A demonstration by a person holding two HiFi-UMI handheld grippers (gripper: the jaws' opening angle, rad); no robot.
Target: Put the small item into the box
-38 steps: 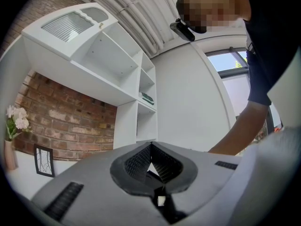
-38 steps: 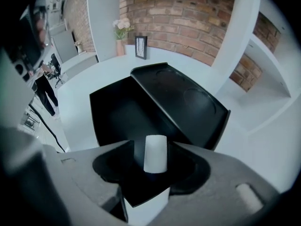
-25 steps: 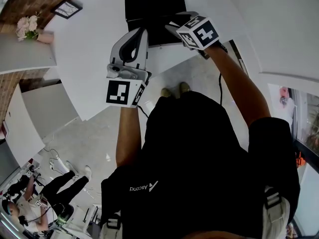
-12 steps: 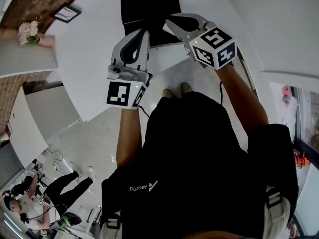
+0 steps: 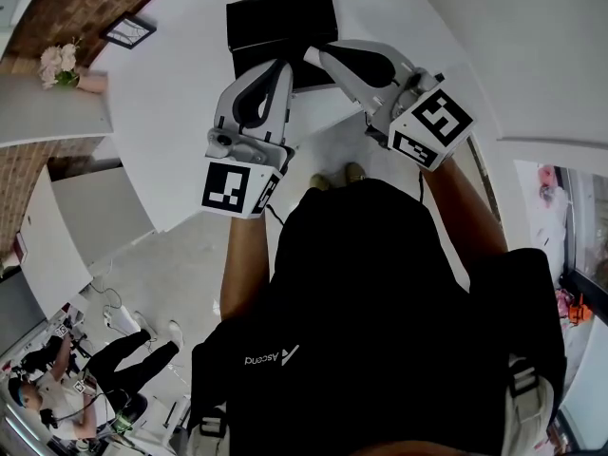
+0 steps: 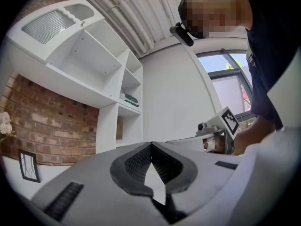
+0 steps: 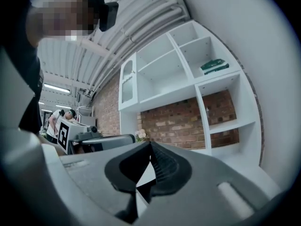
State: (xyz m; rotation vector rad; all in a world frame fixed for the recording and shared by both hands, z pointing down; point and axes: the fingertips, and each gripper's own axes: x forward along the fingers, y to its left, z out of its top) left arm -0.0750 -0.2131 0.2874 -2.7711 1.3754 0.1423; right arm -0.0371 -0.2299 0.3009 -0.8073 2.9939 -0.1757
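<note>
The right gripper (image 5: 312, 55) is closed up tight, its jaws having just been closing. Its own view shows the ribbed pads (image 7: 163, 166) meeting at the tip with nothing caught between them. The left gripper (image 5: 281, 66) is likewise pinched together and empty. Both are held about level, side by side with their tips near each other, over the near edge of the black box (image 5: 277, 17) that sits on the white table (image 5: 171, 112). The small item itself I cannot find anywhere. Neither gripper carries it, no bare part of the table shows it, the near half of the box is covered by the two tools, and the rest of it is too dark to read. My guess is that this is either the moment just after the drop, with the item already lying inside, or a pause ahead of a pick-up; the pictures do not settle which. If it is in, the next move calls only for drawing both tools clear of the box. If not, the person must first spot the item, open one pair of jaws and come down on it. Both gripper views look out at the shelves (image 7: 188, 69) and the brick wall (image 7: 188, 121), not down, so they tell nothing of the box's inside.
</note>
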